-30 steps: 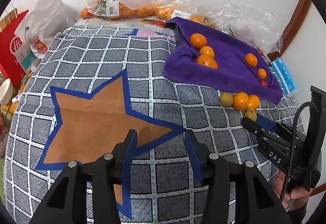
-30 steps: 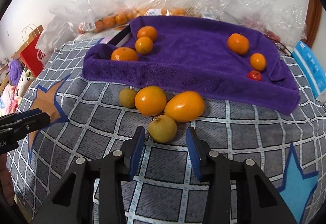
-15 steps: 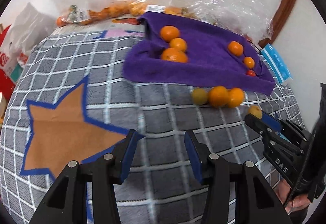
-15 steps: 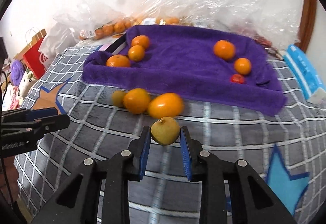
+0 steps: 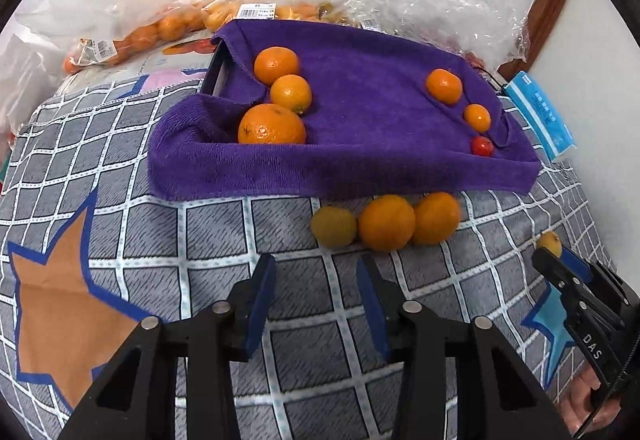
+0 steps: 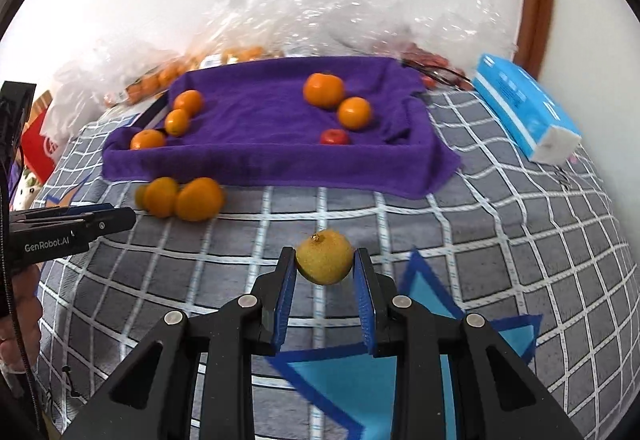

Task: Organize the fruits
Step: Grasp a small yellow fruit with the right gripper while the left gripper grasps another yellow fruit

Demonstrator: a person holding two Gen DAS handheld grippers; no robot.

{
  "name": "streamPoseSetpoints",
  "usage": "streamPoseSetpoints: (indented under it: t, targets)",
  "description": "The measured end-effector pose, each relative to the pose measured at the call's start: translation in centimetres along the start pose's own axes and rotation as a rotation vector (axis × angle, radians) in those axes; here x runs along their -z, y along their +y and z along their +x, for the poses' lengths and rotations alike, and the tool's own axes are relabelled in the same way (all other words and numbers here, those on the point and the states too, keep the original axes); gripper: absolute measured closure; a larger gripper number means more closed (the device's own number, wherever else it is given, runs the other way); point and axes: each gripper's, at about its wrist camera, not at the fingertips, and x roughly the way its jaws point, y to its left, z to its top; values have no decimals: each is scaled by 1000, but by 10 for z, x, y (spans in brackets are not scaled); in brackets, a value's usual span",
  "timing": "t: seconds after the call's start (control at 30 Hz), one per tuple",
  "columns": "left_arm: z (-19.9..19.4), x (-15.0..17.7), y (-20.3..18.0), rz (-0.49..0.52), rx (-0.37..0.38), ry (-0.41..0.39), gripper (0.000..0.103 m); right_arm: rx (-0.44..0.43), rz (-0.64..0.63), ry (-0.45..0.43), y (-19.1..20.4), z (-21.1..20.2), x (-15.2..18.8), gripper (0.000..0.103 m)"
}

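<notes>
Right wrist view — right gripper [image 6: 325,268] pinching yellow fruit [image 6: 325,258] | left gripper [image 5: 316,280] closing, empty

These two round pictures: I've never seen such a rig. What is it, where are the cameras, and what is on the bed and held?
A person holds two hand-operated claws; each carries a camera looking along its fingers. The right claw is shut on a yellow fruit. The left claw holds nothing and its jaws are closing. On the checked cover lies a purple towel bearing oranges and a small red fruit. Three loose fruits sit before it.
</notes>
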Motion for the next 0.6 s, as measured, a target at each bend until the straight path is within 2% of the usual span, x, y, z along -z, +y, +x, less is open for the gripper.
streamPoseSetpoints:
  t: [0.6]
  targets:
    - [21,-16,-16,17,-40,-18,70,-23,27,31,-14,20,-3,74]
